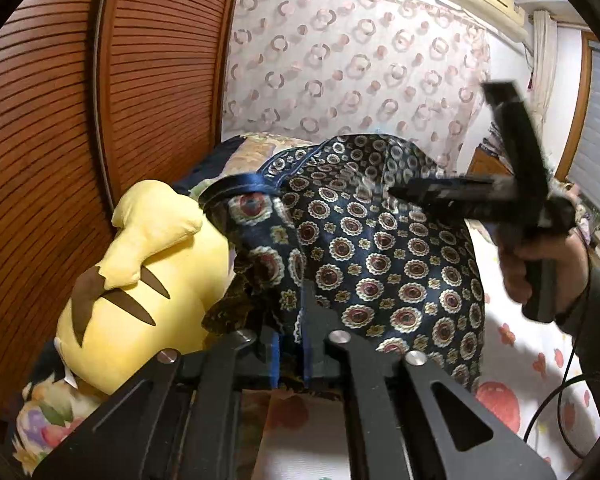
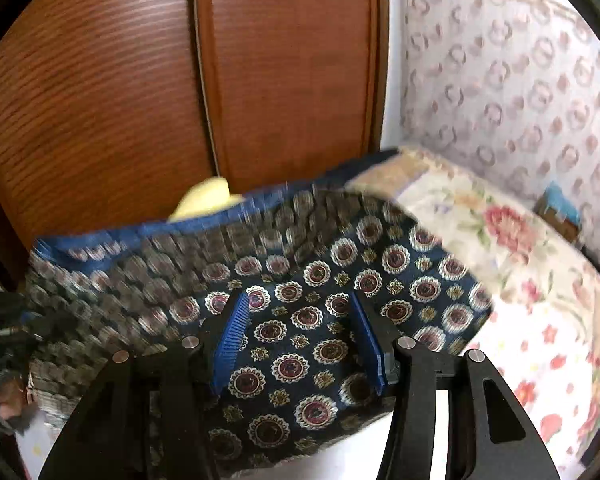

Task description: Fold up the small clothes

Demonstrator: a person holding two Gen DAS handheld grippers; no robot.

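Observation:
A dark navy garment [image 1: 380,256] with round medallion print and a blue waistband is held up over the bed. My left gripper [image 1: 291,356] is shut on a bunched edge of it, the cloth pinched between the blue pads. In the left wrist view my right gripper [image 1: 400,192], blurred and held by a hand [image 1: 540,268], reaches in against the garment's upper right part. In the right wrist view the garment [image 2: 300,320] spreads right behind my right gripper [image 2: 298,300], whose blue pads [image 2: 232,340] stand wide apart and open, pressing on nothing.
A yellow plush toy [image 1: 140,264] lies on the left against the brown louvred wardrobe doors [image 1: 60,120]. The bed's white floral sheet [image 1: 520,360] runs to the right, with a folded floral quilt [image 2: 500,232] at its head. A patterned curtain [image 1: 340,60] hangs behind.

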